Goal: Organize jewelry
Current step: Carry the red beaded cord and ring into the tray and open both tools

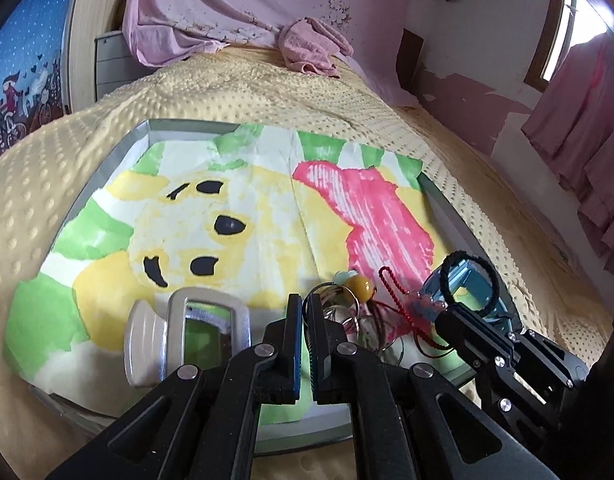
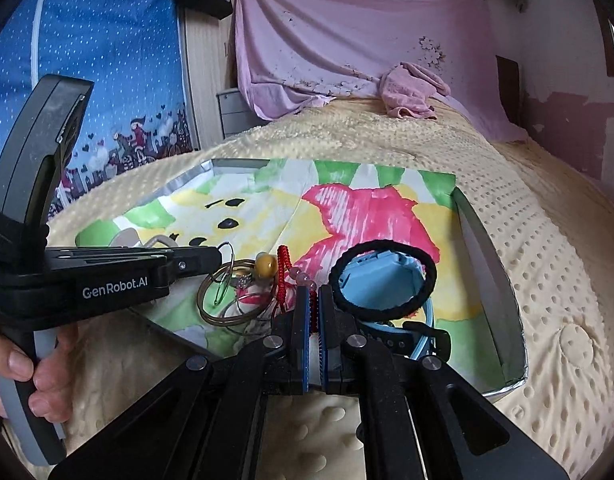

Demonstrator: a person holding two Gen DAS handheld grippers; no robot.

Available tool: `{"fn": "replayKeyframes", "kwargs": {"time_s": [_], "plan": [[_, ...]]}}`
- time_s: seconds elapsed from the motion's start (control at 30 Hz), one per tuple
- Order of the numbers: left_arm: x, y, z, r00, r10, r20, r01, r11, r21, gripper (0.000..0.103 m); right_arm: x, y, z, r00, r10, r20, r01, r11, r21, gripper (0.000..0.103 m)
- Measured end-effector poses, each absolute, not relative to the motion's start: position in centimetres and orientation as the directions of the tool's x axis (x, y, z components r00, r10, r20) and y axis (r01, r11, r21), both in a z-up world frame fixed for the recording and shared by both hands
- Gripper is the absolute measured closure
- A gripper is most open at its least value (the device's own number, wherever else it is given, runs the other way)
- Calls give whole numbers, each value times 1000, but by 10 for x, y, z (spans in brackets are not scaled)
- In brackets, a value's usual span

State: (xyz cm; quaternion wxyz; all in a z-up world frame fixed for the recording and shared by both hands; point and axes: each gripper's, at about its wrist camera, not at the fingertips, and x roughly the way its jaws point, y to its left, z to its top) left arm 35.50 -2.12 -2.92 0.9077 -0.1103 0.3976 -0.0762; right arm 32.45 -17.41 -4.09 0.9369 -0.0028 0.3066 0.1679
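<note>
A bed covered by a yellow dotted blanket (image 1: 267, 92) fills both views, and on it sits a shallow gray tray (image 2: 491, 248) lined with a painted paper (image 1: 235, 200) showing a yellow bear and a pink shape. At the near end of the tray lies the jewelry: a blue box (image 2: 383, 280) with a black hair tie (image 2: 425, 276) resting around its rim, thin gold bangles (image 2: 227, 312) tangled with wire hoops, a red cord (image 2: 283, 258) carrying pink beads, and an amber bead (image 2: 266, 266). Left of the pile, a cream jar (image 1: 141, 344) lies on its side next to a small mirror (image 1: 209, 324). The left gripper (image 1: 305, 300) reaches into the bangles with its fingers nearly together (whether they actually pinch a ring I cannot tell). The right gripper (image 2: 314, 294) has its jaws clenched on the red cord, just beside the blue box.
</note>
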Motion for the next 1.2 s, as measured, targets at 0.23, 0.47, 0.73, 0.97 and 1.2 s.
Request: {"fn": "replayKeyframes", "kwargs": {"time_s": [0.23, 0.47, 0.73, 0.97, 1.2], "plan": [[350, -22, -28, 677, -228, -700, 56, 964, -260, 99, 321, -181, -37, 761, 324, -562, -317, 942, 113, 99], [336, -24, -22, 702, -249, -667, 95, 962, -258, 99, 315, -188, -36, 776, 331, -538, -309, 942, 134, 98], [321, -22, -14, 744, -238, -624, 102, 964, -246, 99, 300, -204, -28, 827, 315, -465, -272, 949, 159, 98], [306, -20, -9, 775, -229, -588, 96, 964, -248, 99, 285, -212, -19, 865, 303, -400, -254, 952, 170, 98], [286, -16, -3, 820, -189, -541, 76, 971, -225, 42, 273, -218, -13, 887, 284, -364, -233, 956, 178, 67]]}}
